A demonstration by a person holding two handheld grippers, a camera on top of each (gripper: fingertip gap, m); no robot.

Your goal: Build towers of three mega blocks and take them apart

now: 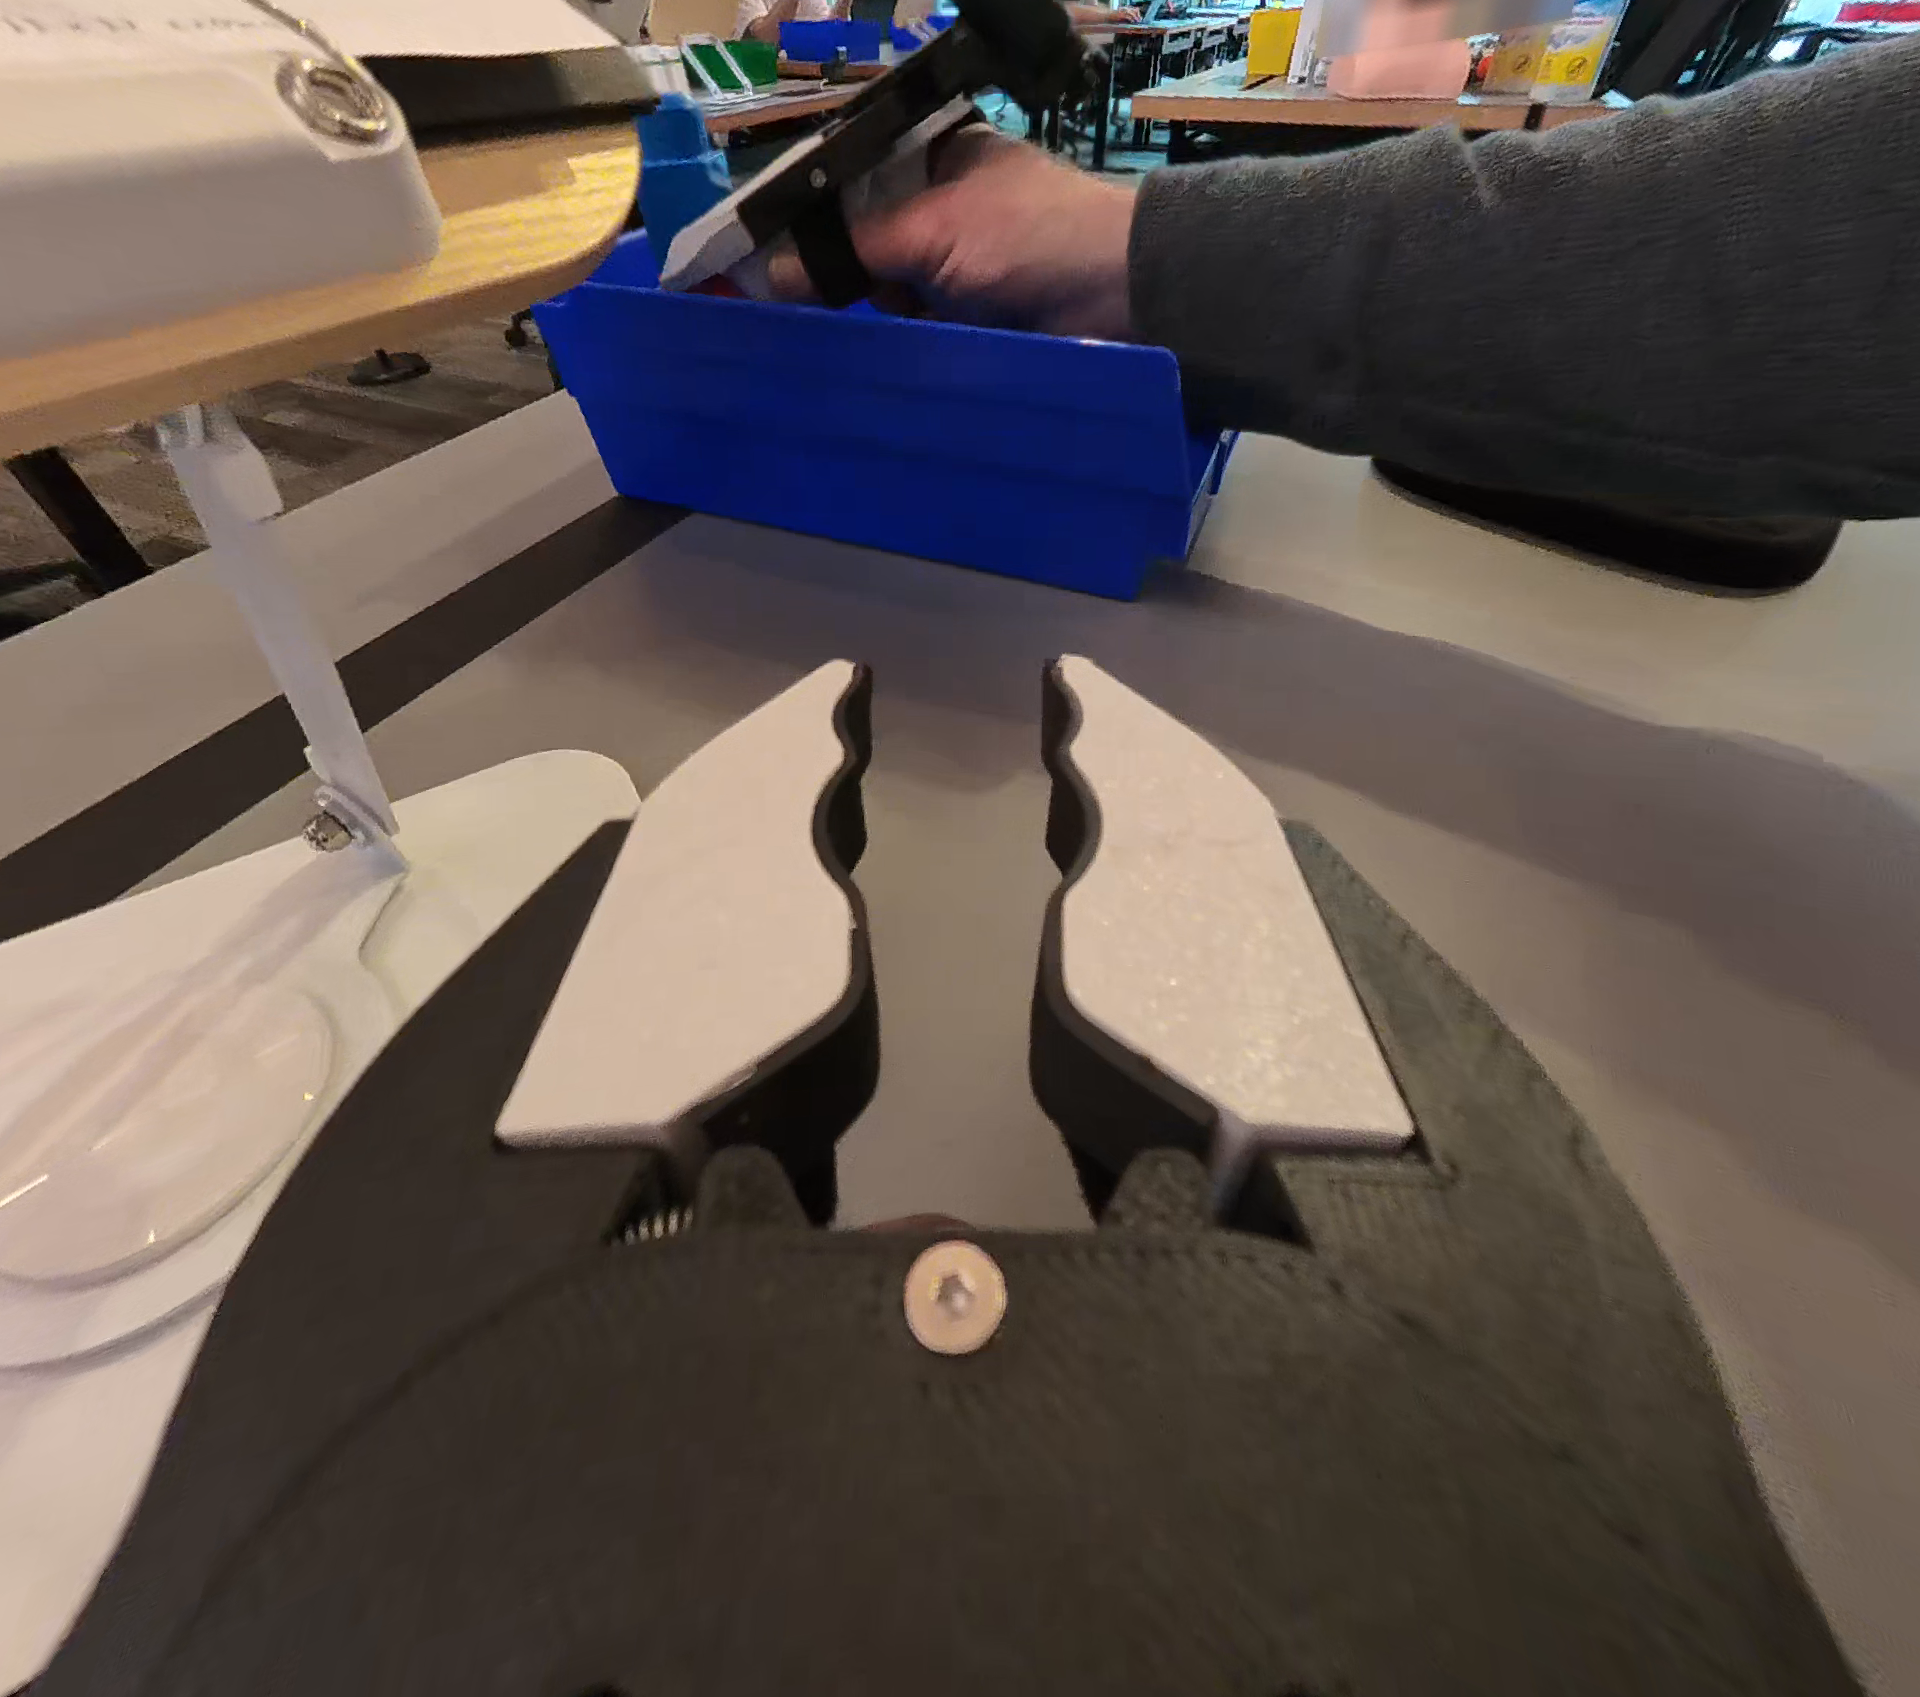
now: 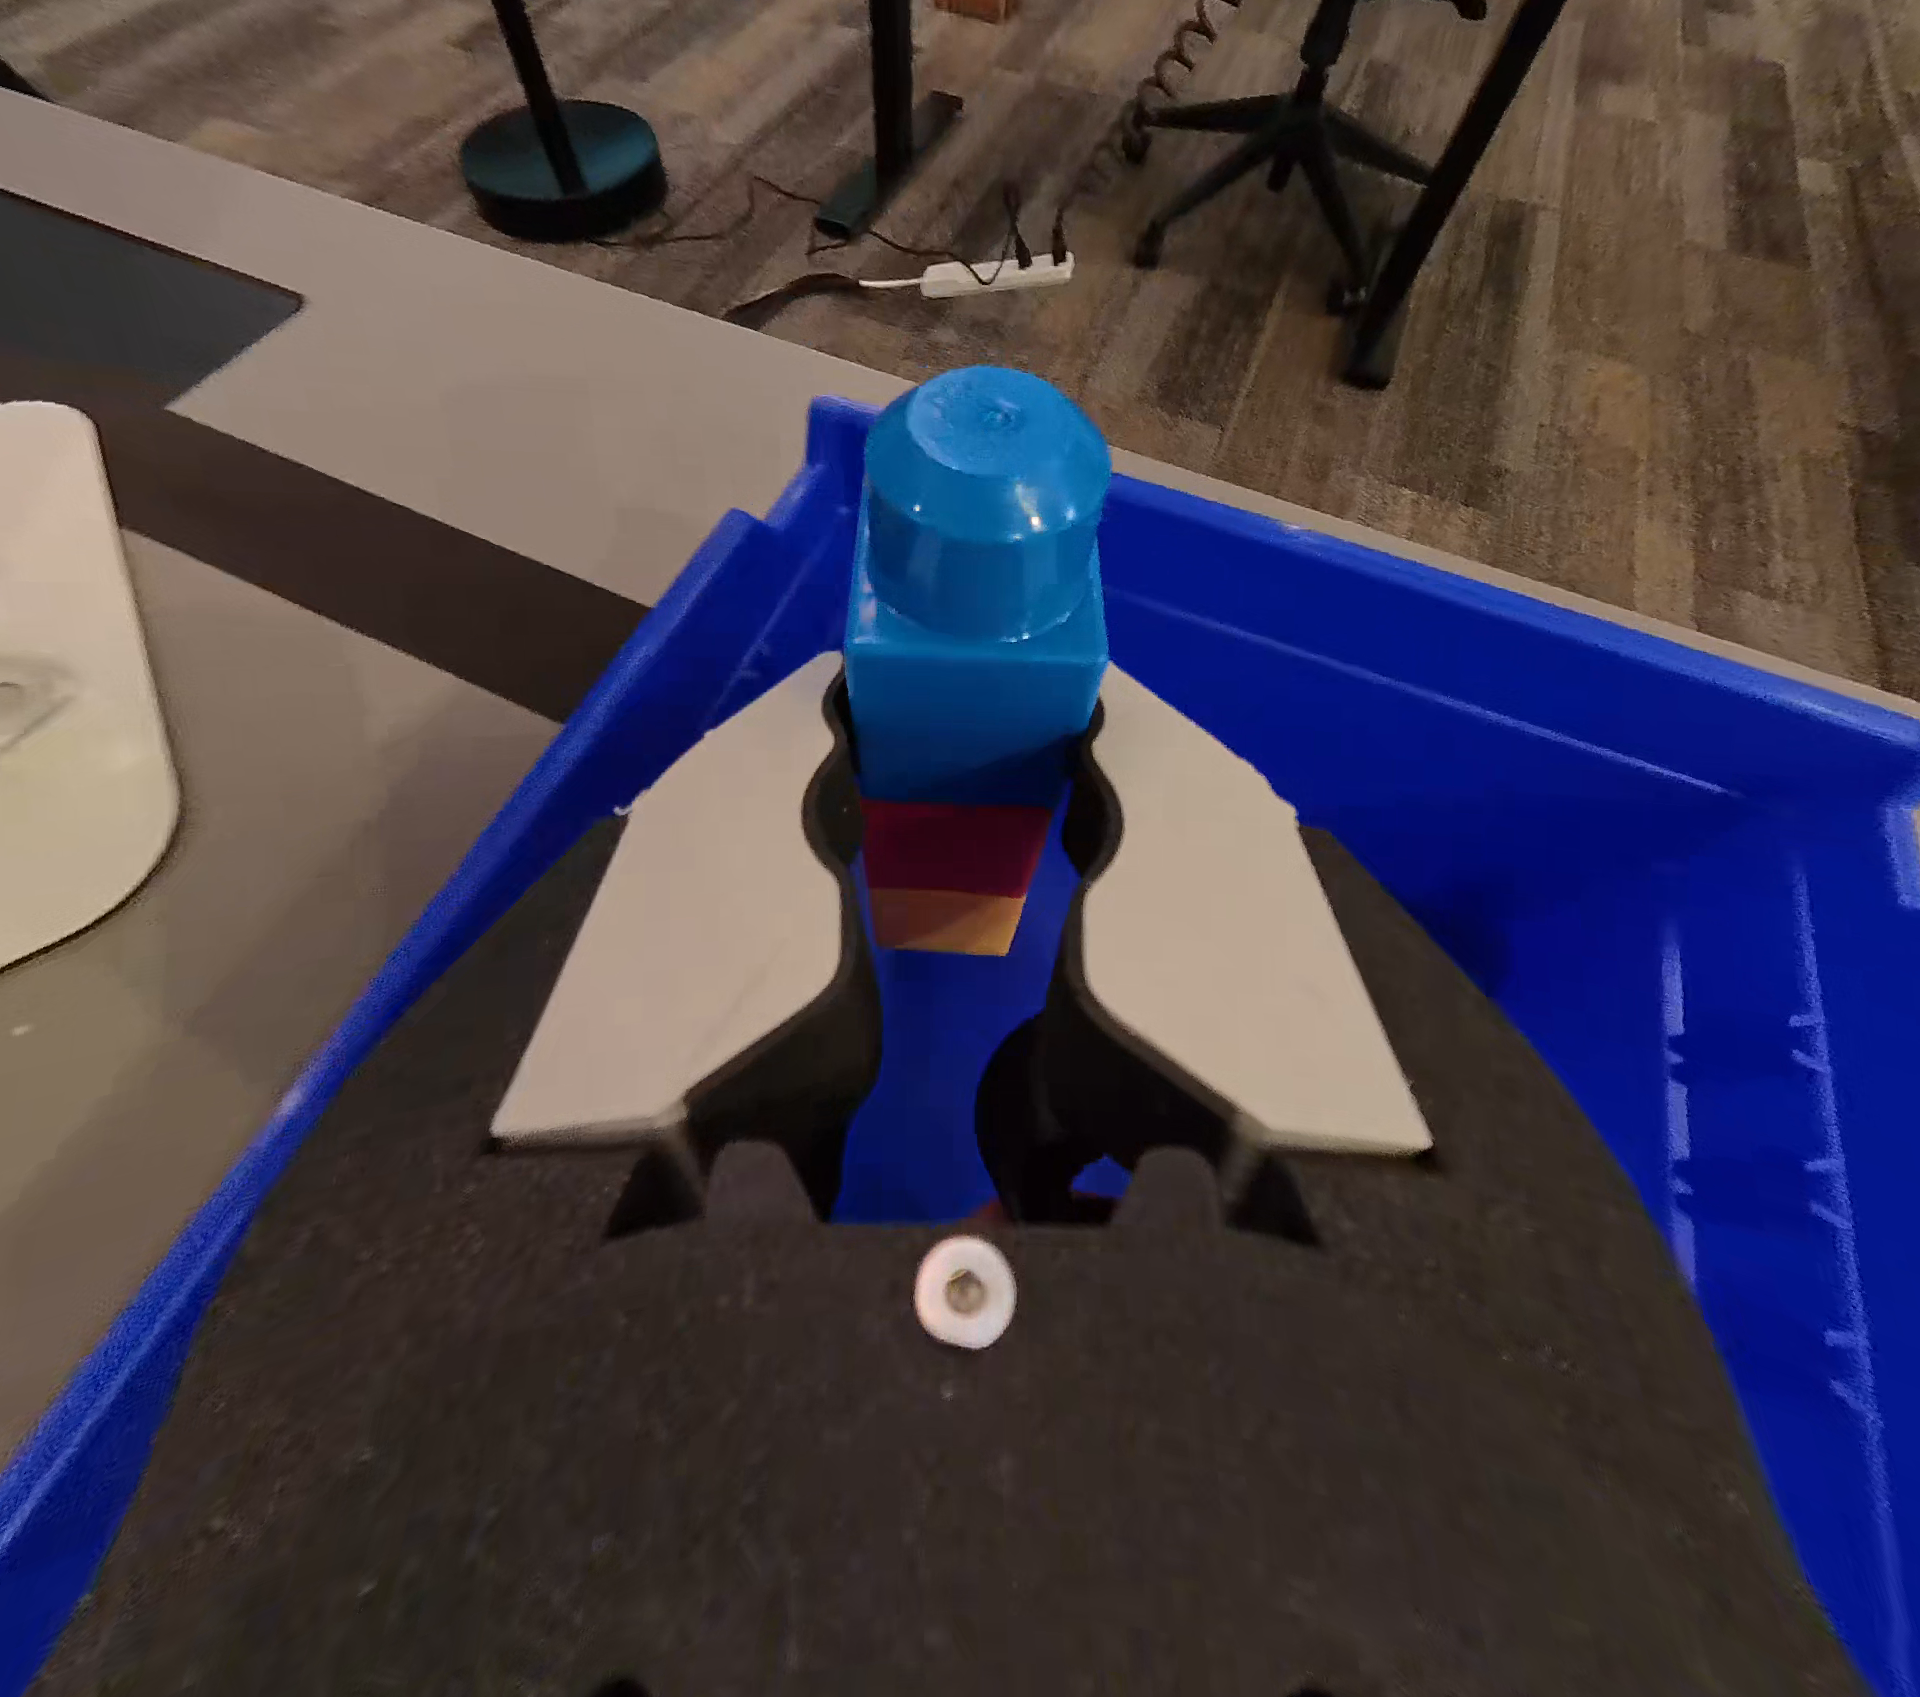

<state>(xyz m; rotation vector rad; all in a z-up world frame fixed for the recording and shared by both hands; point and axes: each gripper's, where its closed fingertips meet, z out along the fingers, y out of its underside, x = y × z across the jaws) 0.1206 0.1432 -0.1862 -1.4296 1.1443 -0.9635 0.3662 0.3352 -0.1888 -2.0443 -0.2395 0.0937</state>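
While the left gripper (image 1: 956, 712) waits over the grey table (image 1: 1507, 691) with its fingers apart and nothing between them, the right gripper (image 2: 971, 712) squeezes the light blue plastic block (image 2: 977, 608), which tops a red block (image 2: 951, 847) and an orange block (image 2: 945, 922), above the deep blue plastic bin (image 2: 1455, 712).

Bright, even indoor light, soft shadows on the table (image 1: 1558, 712) (wide-angle bending at edges), slight motion blur.
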